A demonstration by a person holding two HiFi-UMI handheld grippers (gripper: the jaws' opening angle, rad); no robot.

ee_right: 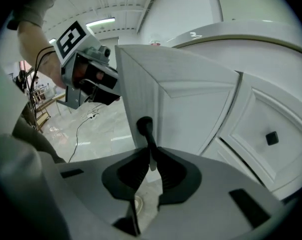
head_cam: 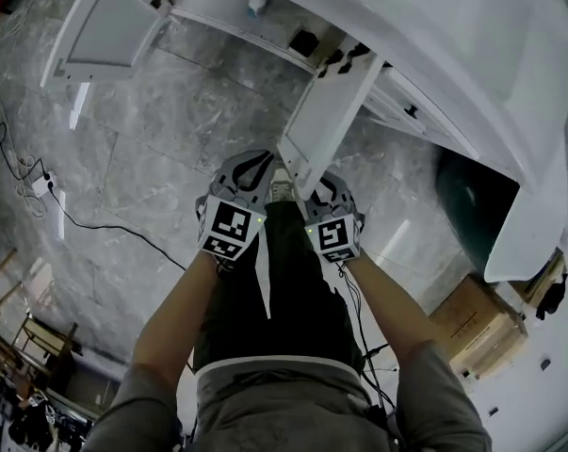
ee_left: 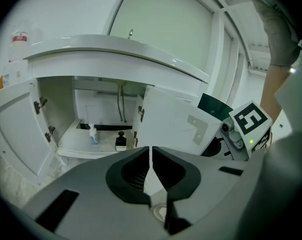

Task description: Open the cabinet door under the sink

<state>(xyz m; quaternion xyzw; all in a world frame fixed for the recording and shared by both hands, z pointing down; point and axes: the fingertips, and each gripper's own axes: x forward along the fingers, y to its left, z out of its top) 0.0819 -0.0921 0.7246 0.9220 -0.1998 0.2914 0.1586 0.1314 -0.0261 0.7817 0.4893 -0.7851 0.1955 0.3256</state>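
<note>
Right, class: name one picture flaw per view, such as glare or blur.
Head view: glare streaks the grey marble floor. Left gripper view: dark fisheye vignette; the left gripper looks soft. Right gripper view: same vignette, the ceiling strip light blows out, the black door handle in the right gripper is fairly sharp.

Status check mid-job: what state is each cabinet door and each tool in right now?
Left door: open wide.
Middle door: open, swung outward.
Right door: closed.
Left tool: shut, nothing in it.
Right tool: shut on the handle.
</note>
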